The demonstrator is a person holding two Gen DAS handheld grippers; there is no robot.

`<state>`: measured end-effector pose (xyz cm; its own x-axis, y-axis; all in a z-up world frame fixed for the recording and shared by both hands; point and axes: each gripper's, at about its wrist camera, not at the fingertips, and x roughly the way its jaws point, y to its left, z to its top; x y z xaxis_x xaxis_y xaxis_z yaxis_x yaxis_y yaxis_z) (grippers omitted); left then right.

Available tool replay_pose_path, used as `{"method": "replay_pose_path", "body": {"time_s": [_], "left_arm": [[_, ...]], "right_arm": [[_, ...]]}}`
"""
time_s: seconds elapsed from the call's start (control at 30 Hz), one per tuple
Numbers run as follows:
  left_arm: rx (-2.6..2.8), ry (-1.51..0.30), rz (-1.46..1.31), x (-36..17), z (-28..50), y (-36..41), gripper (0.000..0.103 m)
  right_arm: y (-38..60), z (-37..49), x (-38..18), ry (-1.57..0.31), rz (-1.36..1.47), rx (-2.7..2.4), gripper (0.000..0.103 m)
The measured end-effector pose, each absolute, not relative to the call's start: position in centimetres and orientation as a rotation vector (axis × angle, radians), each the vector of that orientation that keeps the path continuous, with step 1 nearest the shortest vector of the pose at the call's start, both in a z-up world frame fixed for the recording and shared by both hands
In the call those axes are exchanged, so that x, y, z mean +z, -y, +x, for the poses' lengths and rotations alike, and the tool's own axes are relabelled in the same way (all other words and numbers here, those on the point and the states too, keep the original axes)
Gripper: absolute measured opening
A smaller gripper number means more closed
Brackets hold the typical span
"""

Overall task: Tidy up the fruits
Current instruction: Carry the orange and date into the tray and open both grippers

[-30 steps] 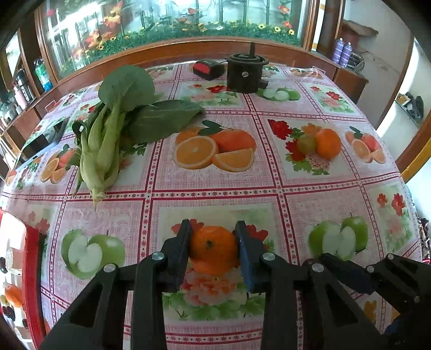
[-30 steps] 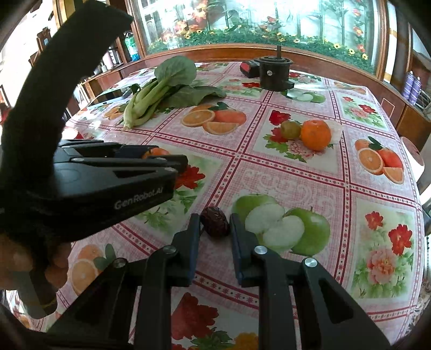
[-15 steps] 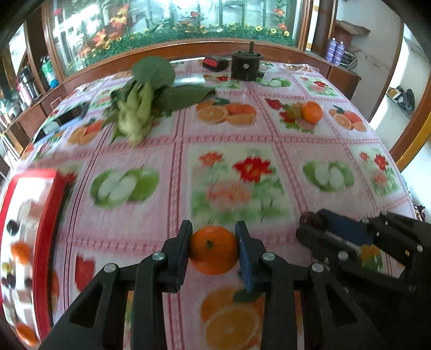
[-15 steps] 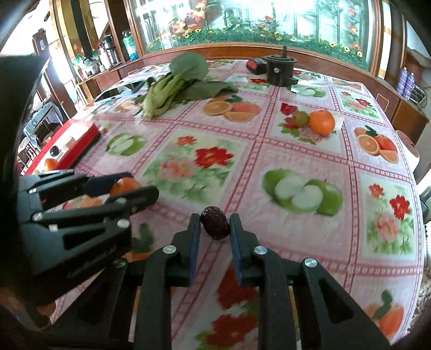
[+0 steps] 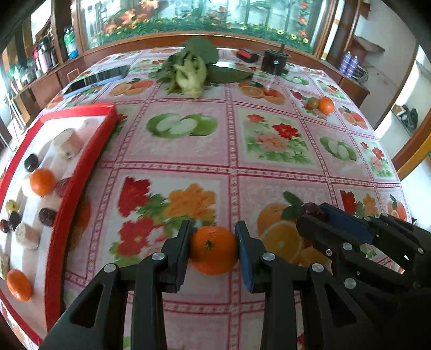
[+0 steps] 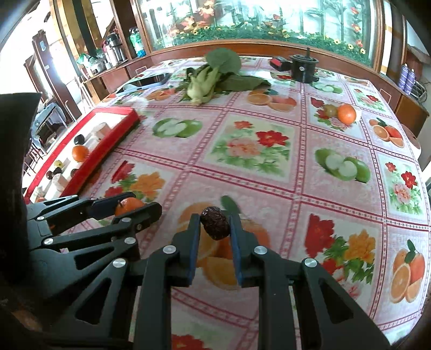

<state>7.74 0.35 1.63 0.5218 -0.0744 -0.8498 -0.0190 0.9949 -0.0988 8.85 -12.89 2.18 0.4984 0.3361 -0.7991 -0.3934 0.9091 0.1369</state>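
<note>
Place: home dining room | Landmark: bench (image 6: 269, 172) with fruit-and-flower oilcloth | Behind bench: long planted glass tank (image 6: 256, 21) in wooden frame | Left of bench: wooden shelves (image 6: 107, 62) with thermos flasks (image 6: 114, 48), bottles

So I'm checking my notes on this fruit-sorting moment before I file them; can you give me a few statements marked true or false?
1. The left gripper holds an orange. True.
2. The right gripper is empty. False: it is shut on a dark dried date.
3. The red tray already holds oranges. True.
4. The leafy greens lie inside the tray. False: they lie on the tablecloth at the far end.
5. No fruit is left on the table. False: another orange sits far right.
</note>
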Motion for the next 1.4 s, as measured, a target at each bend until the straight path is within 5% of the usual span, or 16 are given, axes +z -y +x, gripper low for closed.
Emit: {"method": "replay_pose_path", "body": {"time_s": [1.4], "left_arm": [[0.092, -0.937, -0.235, 5.8, 3.2, -14.2, 0.032]], "right_arm": [[-1.4, 5.7, 6.6, -0.895, -0.134, 0.600, 0.024]]}}
